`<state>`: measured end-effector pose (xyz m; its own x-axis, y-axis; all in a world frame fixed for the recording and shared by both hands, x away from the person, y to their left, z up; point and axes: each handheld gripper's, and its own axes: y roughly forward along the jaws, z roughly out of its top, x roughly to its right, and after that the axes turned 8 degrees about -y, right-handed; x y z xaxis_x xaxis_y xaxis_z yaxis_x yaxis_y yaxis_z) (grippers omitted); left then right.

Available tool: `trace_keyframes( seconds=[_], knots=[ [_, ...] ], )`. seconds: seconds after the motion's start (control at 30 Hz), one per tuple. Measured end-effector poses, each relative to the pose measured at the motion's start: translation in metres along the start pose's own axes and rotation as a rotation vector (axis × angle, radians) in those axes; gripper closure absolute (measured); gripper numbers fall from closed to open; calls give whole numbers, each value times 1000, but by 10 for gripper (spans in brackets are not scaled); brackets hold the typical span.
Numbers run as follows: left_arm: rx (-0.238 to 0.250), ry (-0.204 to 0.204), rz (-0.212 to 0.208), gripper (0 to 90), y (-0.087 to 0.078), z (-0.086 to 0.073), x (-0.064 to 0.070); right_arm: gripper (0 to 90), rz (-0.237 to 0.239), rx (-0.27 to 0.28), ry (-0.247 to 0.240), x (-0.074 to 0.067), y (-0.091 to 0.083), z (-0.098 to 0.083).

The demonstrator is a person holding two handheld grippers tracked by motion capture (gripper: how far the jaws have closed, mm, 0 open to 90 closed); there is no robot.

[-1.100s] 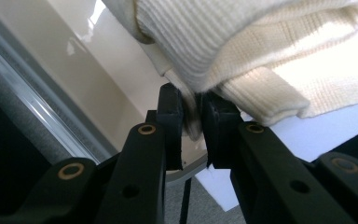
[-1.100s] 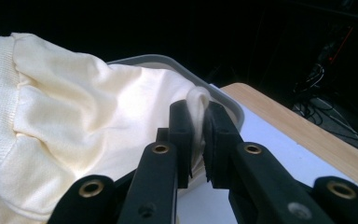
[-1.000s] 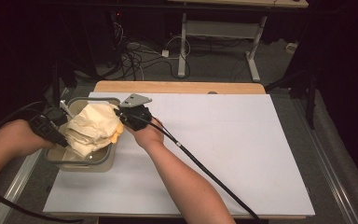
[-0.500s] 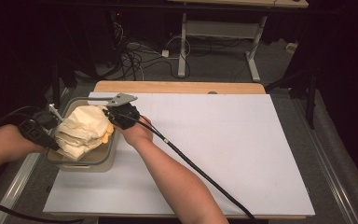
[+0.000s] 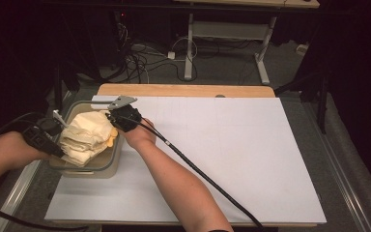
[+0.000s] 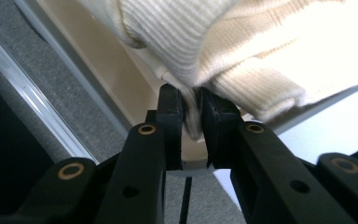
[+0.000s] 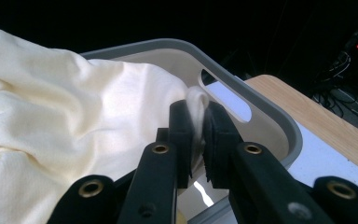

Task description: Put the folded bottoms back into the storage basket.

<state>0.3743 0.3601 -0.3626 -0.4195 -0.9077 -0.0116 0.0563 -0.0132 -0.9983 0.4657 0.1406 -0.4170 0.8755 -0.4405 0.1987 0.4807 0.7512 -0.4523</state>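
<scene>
A folded cream garment lies in a grey-rimmed bin at the table's left edge. My left gripper is at the garment's left side, shut on a ribbed fold of the cream garment, pinched at the left gripper jaws. My right gripper is at the garment's far right corner over the bin. In the right gripper view the right gripper is shut on a pinch of the cream garment, beside the bin rim with its handle slot.
A white sheet covers the table, with a wooden strip at its far edge. The right gripper's black cable trails across the sheet toward the near edge. Cables and a desk frame stand on the floor beyond.
Both grippers have moved left and down with the garment, lowering it from above the bin into the bin. Both stay shut on it.
</scene>
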Motion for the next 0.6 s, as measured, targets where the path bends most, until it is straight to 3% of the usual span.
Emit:
trace_keyframes(
  seconds=[0.13,0.3,0.43,0.47,0.5,0.53,0.6],
  knots=[
    [8,-10,-16,767,4,2,0,844,-2,-12,7,2,6,-2],
    [25,-29,-6,767,5,3,-1,844,-1,-13,8,4,11,-2],
    [77,-61,-29,753,-2,0,-3,836,-9,34,-6,7,11,3],
    [83,-73,-30,711,-1,-1,-3,803,-16,35,-2,9,13,1],
    [74,-85,-31,637,1,-2,-4,704,-33,18,7,12,16,-2],
    [69,-102,-27,561,2,-3,-5,595,-34,0,48,15,20,-7],
    [77,-111,-20,496,3,-4,-5,454,13,-23,136,24,22,-13]
  ],
)
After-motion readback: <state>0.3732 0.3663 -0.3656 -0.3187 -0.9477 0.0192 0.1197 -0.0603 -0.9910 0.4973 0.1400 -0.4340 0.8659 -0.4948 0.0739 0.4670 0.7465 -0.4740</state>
